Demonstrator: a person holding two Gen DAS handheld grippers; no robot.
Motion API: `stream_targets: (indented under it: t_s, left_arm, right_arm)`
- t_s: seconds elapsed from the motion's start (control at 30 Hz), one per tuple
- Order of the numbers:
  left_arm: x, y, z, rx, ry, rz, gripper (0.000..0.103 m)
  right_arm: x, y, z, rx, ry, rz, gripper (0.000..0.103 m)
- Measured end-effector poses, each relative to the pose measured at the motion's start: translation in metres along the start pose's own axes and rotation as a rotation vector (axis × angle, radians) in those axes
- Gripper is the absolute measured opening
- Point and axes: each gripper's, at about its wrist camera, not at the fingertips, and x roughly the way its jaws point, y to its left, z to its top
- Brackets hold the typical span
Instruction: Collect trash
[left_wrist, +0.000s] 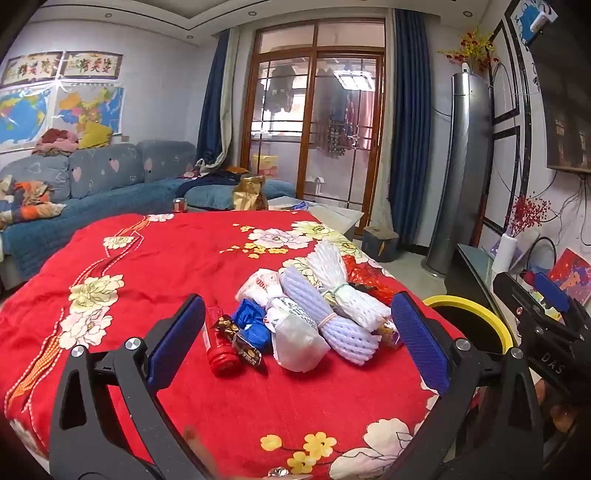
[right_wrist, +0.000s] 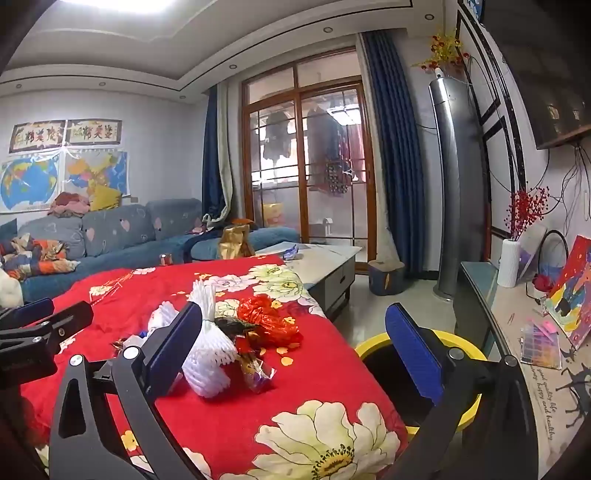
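Note:
A pile of trash lies on the red flowered cloth (left_wrist: 155, 258): a red bottle (left_wrist: 218, 343), a blue wrapper (left_wrist: 253, 325), a white plastic bag (left_wrist: 291, 339), a lilac foam net (left_wrist: 328, 317), a white foam net (left_wrist: 343, 284) and a red plastic bag (right_wrist: 267, 319). A black bin with a yellow rim (right_wrist: 373, 345) stands right of the table. My left gripper (left_wrist: 295, 343) is open and empty, just short of the pile. My right gripper (right_wrist: 295, 350) is open and empty, over the table's right edge near the white foam net (right_wrist: 207, 354) and a candy wrapper (right_wrist: 258, 369).
A blue sofa (left_wrist: 110, 184) with clothes stands at the back left. A gold bag (left_wrist: 249, 194) and a grey coffee table (right_wrist: 328, 266) are beyond the cloth. A TV cabinet (right_wrist: 517, 332) with a white vase (right_wrist: 509, 262) runs along the right, by a tall air conditioner (right_wrist: 454, 184).

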Motion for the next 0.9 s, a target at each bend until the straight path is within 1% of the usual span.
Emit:
stream_targets:
  t_s: [0.1,0.17,0.33,0.5,0.57,0.7,0.9]
  left_arm:
    - [-0.003,-0.004,-0.001,0.004,-0.005,0.002,0.093]
    - [0.001,0.0,0.0,-0.011,0.006,-0.005,0.093]
    - [0.0,0.002,0.0,-0.017,0.007,-0.011,0.093]
    - [-0.001,-0.003,0.001,-0.01,0.01,-0.014,0.093]
    - [-0.006,-0.009,0.007,-0.009,0.009,-0.017,0.093]
    - [-0.003,-0.007,0.004,-0.014,0.008,-0.019,0.093]
    - [-0.005,-0.016,0.006,-0.008,0.005,-0.017,0.093]
  right_arm:
    - [0.0,0.001,0.001,0.007,-0.003,-0.005,0.097]
    - [0.002,0.002,0.001,0.01,-0.002,-0.005,0.097]
    - [0.003,0.001,0.002,0.017,0.017,-0.006,0.097]
    - [-0.006,-0.004,0.006,0.014,0.014,-0.008,0.097]
    - [0.003,0.004,0.002,0.005,0.024,-0.01,0.097]
    - [0.004,0.004,0.001,0.004,0.032,-0.01,0.097]
    - [0.007,0.004,0.001,0.004,0.033,-0.011,0.097]
